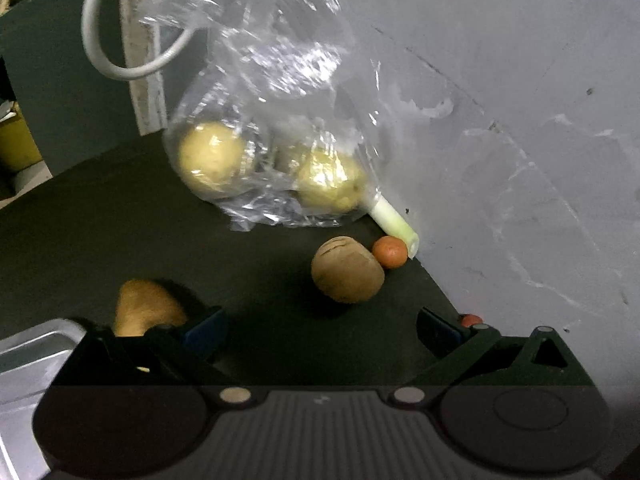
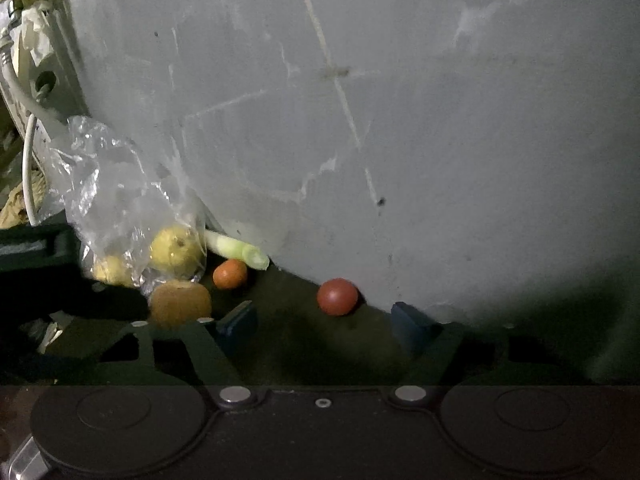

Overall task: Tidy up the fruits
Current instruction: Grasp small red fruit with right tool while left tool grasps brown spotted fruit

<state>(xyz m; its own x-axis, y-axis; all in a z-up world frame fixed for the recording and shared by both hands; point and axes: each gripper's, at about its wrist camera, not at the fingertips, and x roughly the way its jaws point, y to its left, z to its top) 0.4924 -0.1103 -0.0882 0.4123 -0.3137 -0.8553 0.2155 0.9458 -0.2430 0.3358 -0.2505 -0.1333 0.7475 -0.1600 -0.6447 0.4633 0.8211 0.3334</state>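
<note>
Dark matte surface (image 1: 120, 232) against a grey wall (image 1: 500, 100). Left tongs (image 1: 320, 328) spread wide, gripping nothing; a kiwi (image 1: 347, 270) lies just ahead between the fingers, touching a small orange (image 1: 390, 252), with a second kiwi (image 1: 146, 306) beside the left finger. Right tongs (image 2: 324, 320) likewise wide and empty; a red tomato (image 2: 337, 297) sits between the fingertips at the wall's foot. Clear plastic bag (image 1: 272, 120) holds yellow pears (image 1: 212, 158). No legible writing.
</note>
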